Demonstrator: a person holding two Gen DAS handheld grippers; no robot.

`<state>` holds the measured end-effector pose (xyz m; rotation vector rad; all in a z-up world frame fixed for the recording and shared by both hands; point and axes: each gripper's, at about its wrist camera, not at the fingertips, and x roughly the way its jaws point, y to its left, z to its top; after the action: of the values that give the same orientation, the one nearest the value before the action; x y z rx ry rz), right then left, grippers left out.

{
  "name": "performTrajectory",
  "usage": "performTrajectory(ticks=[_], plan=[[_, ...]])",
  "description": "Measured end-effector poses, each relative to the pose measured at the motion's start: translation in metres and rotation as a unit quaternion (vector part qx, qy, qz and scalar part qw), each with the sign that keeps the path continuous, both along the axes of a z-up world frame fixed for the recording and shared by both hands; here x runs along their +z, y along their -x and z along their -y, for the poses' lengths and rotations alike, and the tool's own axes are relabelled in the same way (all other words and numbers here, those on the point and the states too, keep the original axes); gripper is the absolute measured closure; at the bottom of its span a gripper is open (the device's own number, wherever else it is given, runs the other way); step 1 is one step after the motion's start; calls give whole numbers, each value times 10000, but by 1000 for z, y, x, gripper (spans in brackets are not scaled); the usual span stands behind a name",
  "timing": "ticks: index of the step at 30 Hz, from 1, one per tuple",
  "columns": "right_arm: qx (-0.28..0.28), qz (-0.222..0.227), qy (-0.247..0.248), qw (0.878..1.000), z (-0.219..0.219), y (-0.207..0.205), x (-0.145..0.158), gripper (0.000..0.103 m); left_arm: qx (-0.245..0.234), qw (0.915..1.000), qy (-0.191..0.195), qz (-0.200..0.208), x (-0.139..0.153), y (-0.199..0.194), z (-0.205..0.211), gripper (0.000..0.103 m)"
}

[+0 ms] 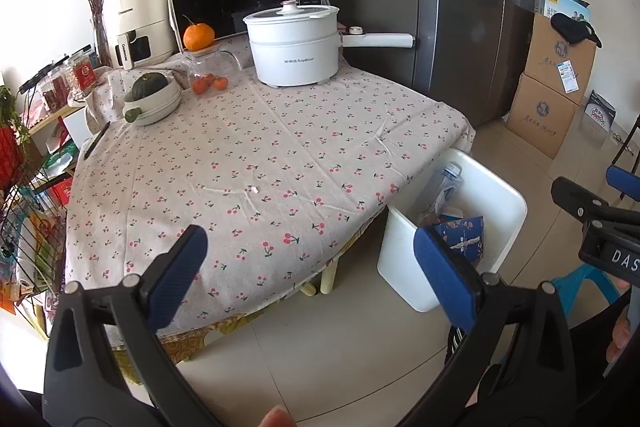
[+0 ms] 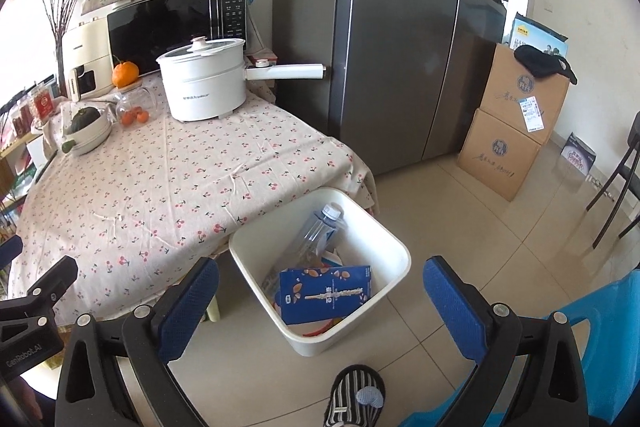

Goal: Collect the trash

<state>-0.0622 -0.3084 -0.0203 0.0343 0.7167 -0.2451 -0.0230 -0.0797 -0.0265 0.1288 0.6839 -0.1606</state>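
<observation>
We hold both grippers wide apart with nothing between their blue pads: the left gripper (image 1: pixel 310 275) at the bottom of its frame, over the near edge of the worktop (image 1: pixel 256 163), and the right gripper (image 2: pixel 322 301) low in its frame above the white bin (image 2: pixel 396 247) on the floor. In the bin, at lower centre of the right view, lie a blue carton (image 2: pixel 324 293) and a clear plastic bottle (image 2: pixel 322 227). A white pot (image 2: pixel 204 83) stands at upper left.

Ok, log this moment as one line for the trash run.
left gripper: open, empty | right gripper: open, empty | bin: on floor by table, holds bottle and blue carton
</observation>
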Motion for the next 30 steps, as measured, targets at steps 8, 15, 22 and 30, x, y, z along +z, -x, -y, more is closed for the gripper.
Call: performTrajectory(ticks=[8,15,22,30], plan=[[18,16,-13,10000,-2,0,0,0,48,9999,89,50,3,1,-2,1],[36,8,-58,10000,-3,0,1,0,43,9999,84,42,3,1,-1,1],[64,-21,-94,9999,-6,-2,0,0,75,9999,87,-17,3,1,-2,1],[77,-28,-101,9999,-8,-4,0,0,103,9999,84,-11,5,1,-3,1]])
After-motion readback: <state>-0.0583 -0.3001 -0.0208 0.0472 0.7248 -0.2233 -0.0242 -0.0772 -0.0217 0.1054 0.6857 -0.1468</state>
